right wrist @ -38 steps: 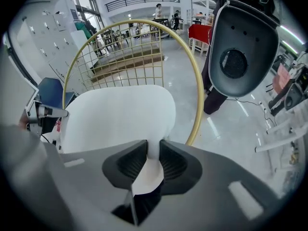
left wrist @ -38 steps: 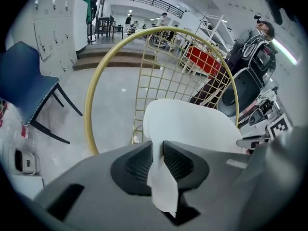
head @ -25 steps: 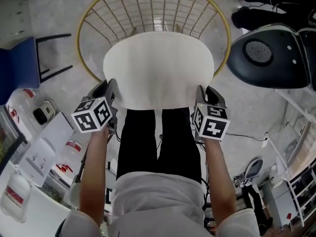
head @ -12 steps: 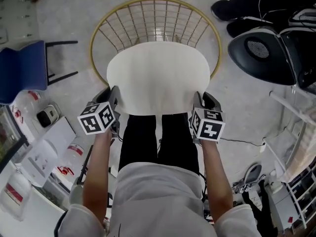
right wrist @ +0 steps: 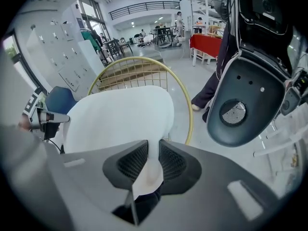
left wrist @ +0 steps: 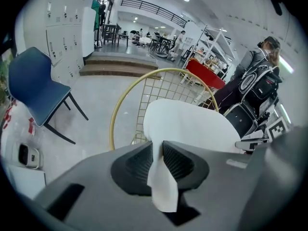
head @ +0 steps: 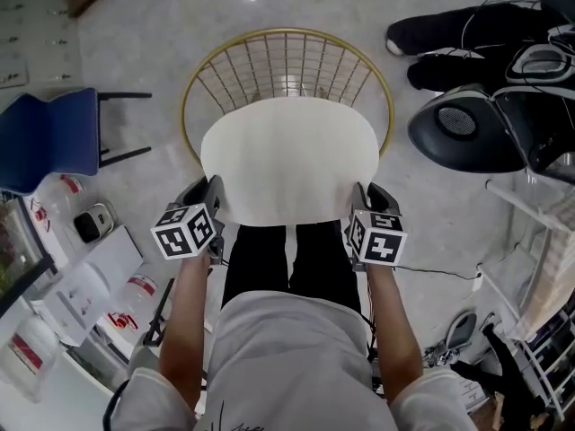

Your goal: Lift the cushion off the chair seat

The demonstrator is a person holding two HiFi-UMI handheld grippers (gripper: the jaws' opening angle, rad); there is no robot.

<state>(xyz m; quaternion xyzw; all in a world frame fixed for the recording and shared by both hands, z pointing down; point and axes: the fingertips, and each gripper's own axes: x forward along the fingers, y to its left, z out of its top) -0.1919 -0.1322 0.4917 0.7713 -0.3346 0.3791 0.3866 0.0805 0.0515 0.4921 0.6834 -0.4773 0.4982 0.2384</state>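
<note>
I am clamping my left gripper [head: 210,192] on the near left edge of the cushion [head: 287,155], its jaws nearly together and pinching a fold of the white fabric between the ribbed pads. The cushion is stretching flat between my two tools, over the wire chair [head: 287,61]. It seems to be hanging above the seat, though I cannot tell whether its far edge is touching the mesh. My right gripper [head: 363,192] is biting the near right edge the same way, with its jaws close together on a pinch of fabric. I am judging this to be the lift itself, with both grips made and the cushion coming away from the seat. Next I am going to need both hands rising level and together, so the slack fabric is not slipping out of either pinch, until the cushion is well clear of the gold rim. Counting from left to right, I am seeing one blue chair [head: 54,137], two grippers, one cushion, one wire chair and one black chair back [head: 467,133].
</note>
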